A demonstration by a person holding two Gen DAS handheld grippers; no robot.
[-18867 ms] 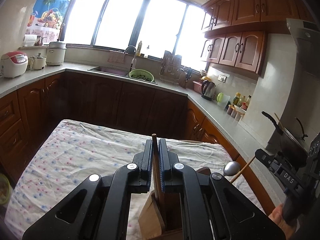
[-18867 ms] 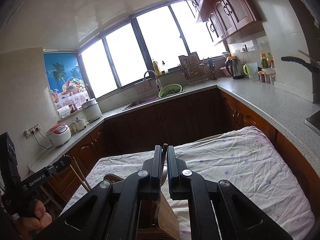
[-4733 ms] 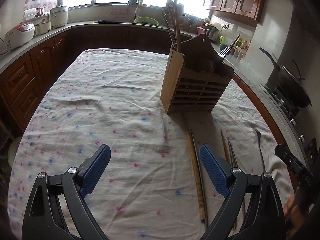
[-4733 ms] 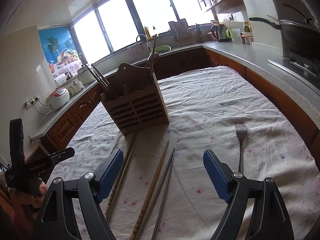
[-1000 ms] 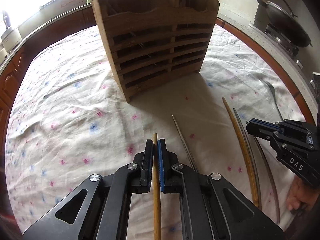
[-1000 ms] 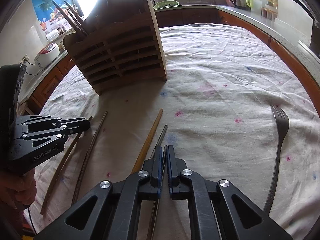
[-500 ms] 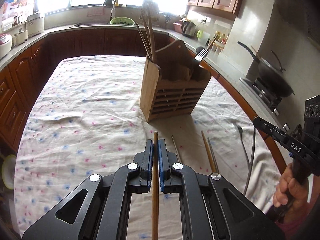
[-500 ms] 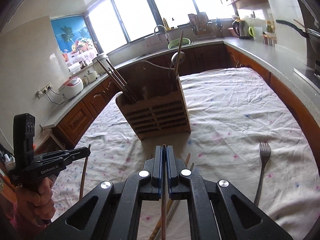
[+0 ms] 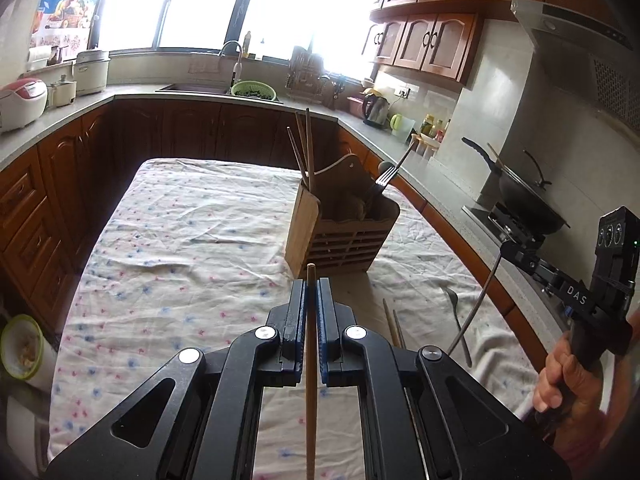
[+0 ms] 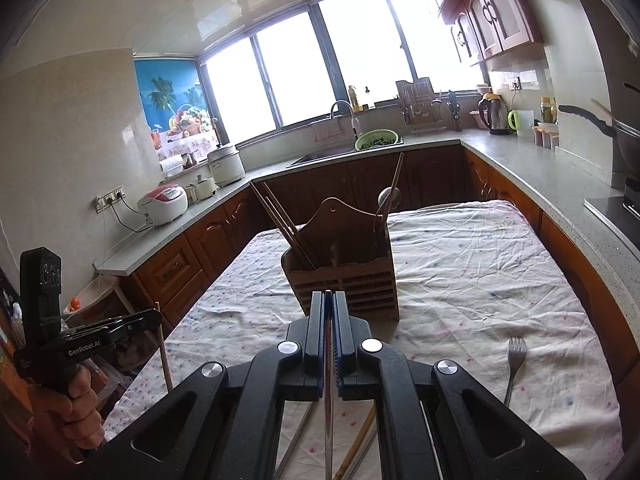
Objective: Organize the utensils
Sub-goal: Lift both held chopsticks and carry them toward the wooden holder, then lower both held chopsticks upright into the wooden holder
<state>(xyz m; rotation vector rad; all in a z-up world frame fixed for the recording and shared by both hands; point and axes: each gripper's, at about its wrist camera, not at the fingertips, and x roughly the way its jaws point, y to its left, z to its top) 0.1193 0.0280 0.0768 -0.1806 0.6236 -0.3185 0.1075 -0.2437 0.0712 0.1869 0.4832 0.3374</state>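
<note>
Overhead, the left gripper (image 9: 311,296) clamped a light wooden chopstick (image 9: 311,380); the right gripper (image 10: 329,312) clamped a thin metal chopstick (image 10: 328,420) before the slatted wooden utensil holder (image 10: 348,276).

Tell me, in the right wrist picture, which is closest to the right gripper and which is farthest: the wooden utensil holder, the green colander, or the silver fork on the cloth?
From the right gripper:
1. Silver fork, lying on the cloth to the right.
2. Wooden slatted utensil holder, standing straight ahead; close to the fork's distance, so this order is a judgement.
3. Green colander, far back on the counter by the sink.
</note>
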